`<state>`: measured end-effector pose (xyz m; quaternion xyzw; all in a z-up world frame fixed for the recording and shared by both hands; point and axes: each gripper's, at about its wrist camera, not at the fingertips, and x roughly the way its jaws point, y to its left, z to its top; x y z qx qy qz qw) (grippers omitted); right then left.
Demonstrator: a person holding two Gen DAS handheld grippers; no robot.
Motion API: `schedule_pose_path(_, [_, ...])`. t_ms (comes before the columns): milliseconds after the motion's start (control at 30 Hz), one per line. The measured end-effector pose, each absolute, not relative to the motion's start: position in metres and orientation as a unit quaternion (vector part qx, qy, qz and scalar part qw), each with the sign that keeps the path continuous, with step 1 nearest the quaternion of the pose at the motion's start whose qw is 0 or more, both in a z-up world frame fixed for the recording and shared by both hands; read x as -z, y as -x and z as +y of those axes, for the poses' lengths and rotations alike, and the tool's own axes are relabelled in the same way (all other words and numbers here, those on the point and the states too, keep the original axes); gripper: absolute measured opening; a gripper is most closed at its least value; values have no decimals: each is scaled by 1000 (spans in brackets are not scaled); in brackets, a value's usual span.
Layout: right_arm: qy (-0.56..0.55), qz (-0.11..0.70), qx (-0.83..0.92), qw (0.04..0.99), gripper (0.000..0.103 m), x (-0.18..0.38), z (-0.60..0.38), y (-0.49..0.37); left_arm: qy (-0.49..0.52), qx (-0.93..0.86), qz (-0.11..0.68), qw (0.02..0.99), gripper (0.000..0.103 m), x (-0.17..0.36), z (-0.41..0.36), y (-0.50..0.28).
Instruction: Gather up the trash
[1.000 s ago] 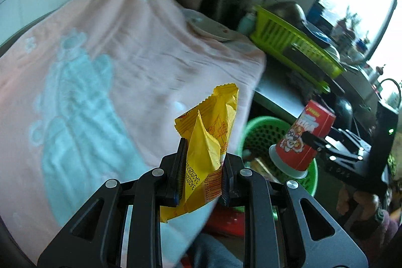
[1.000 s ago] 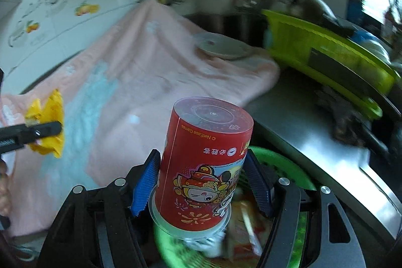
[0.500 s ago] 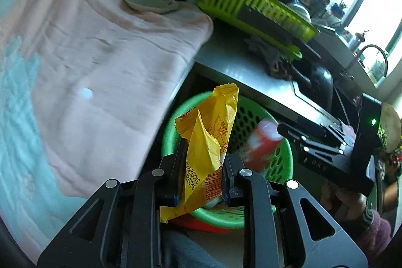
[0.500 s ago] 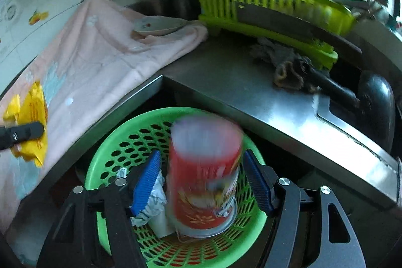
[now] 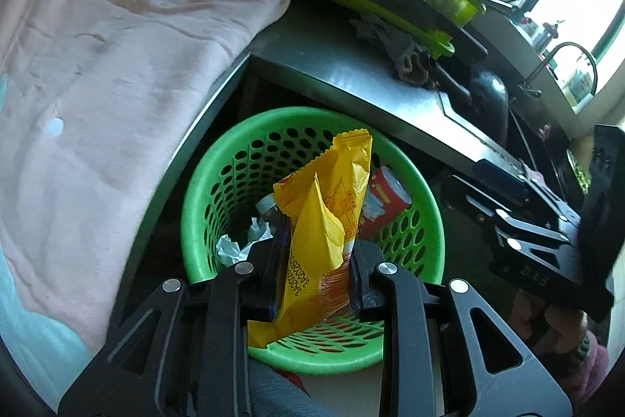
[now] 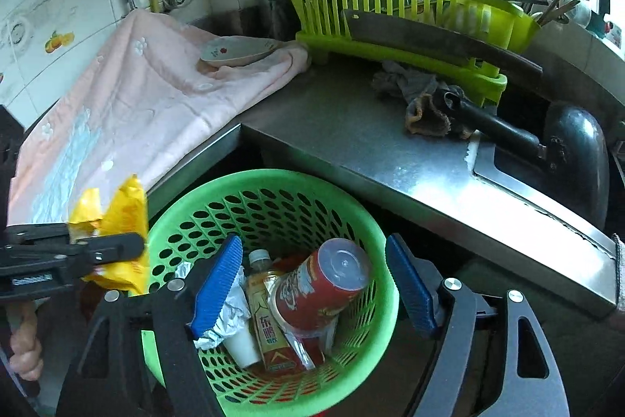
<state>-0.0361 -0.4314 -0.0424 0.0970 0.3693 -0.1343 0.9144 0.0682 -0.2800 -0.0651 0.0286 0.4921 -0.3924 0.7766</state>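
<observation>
My left gripper (image 5: 318, 253) is shut on a yellow snack wrapper (image 5: 328, 217) and holds it over the green perforated trash basket (image 5: 203, 182). From the right wrist view the wrapper (image 6: 117, 217) hangs at the basket's left rim (image 6: 273, 178). My right gripper (image 6: 316, 280) is open and empty above the basket. A red paper cup (image 6: 320, 288) lies on its side inside the basket, also visible in the left wrist view (image 5: 384, 198). A drink bottle (image 6: 269, 319), crumpled foil (image 6: 222, 319) and other scraps lie beside it.
The basket stands below the corner of a steel counter (image 6: 351, 135). A pink towel (image 6: 136, 96) with a small dish (image 6: 234, 51) covers the left counter. A green dish rack (image 6: 410, 10), a rag (image 6: 422, 96) and a black pan (image 6: 574, 143) sit to the right.
The right gripper opened and the red cup dropped into the basket, where it now lies on its side. The left gripper carried the yellow wrapper over the basket.
</observation>
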Motion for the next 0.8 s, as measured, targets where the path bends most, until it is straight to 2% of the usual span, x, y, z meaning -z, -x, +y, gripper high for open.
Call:
schedule_pose_path(100, [-95,366,134,916,74,41,-429,41,-33,392,493,776,31,69,-283,-68])
schedule_pose_path(233, [-100,362,130,917,74,40,-428,48,-33,389,495,777,52,72,-285,-68])
schedule_pose_path(333, [-105,359,130,918,77,40,-427,51,-29,393,495,774,54,73,-285,-68])
schedule_pose_path(567, [-111,355,129,919,80,39,-422,58,-35,389,488,780,68,70,-280,-65])
schedule_pose_path(800, [-107,352,125,921,82,36,-410,63,-39,383,464,798,75,54,-258,-62])
